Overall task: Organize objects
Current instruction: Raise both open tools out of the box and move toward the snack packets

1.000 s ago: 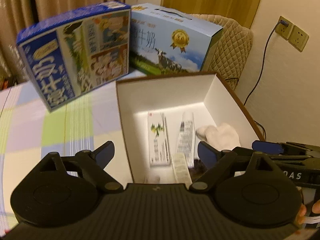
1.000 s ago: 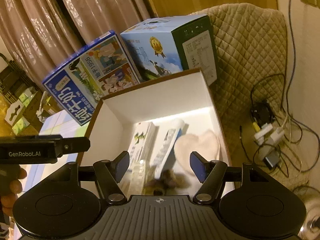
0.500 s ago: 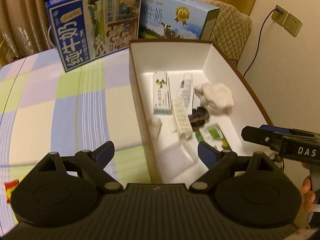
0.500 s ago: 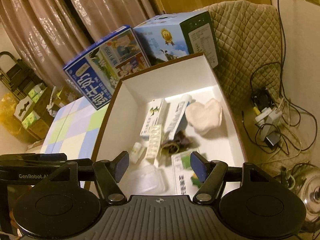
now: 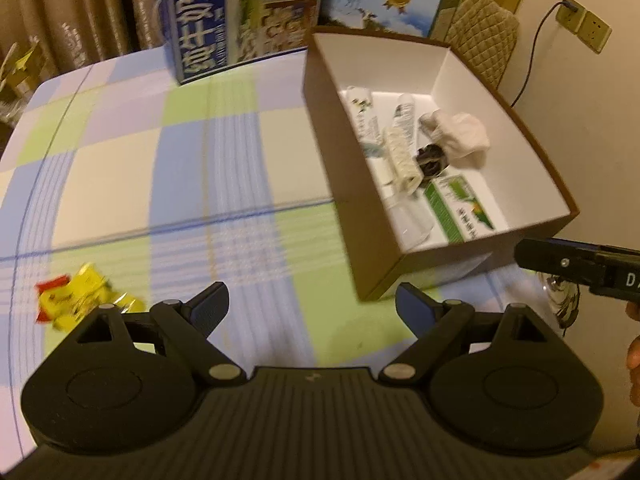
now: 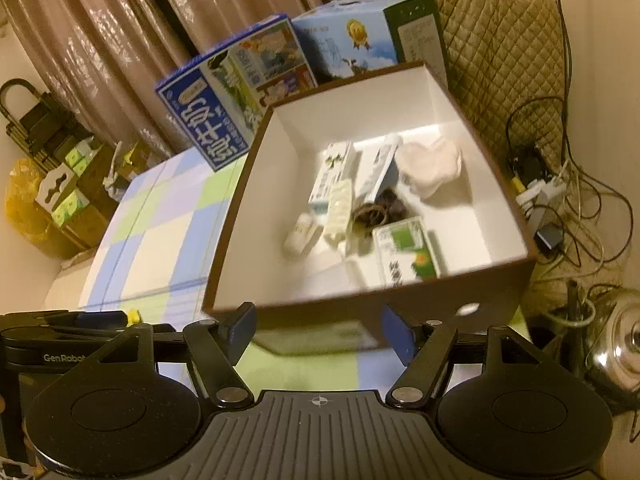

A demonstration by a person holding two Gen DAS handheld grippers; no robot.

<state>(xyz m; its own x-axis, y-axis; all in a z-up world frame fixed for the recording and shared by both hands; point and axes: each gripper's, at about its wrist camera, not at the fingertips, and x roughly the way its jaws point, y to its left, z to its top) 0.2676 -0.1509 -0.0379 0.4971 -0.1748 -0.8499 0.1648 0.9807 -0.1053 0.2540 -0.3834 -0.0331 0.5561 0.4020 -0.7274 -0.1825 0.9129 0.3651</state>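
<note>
Both grippers, left (image 5: 312, 307) and right (image 6: 318, 330), jaws wide, empty; brown box (image 5: 344, 176) holds items; yellow packet (image 5: 78, 294) on counter (image 5: 120, 168).

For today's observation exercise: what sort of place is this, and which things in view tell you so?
Probably a room in a home. A checked tablecloth covers the table, long curtains hang behind, milk cartons stand by an open box of small items, and a padded chair sits near tangled wall cables.

Two wrist views, both above the same open box (image 5: 352, 184)
</note>
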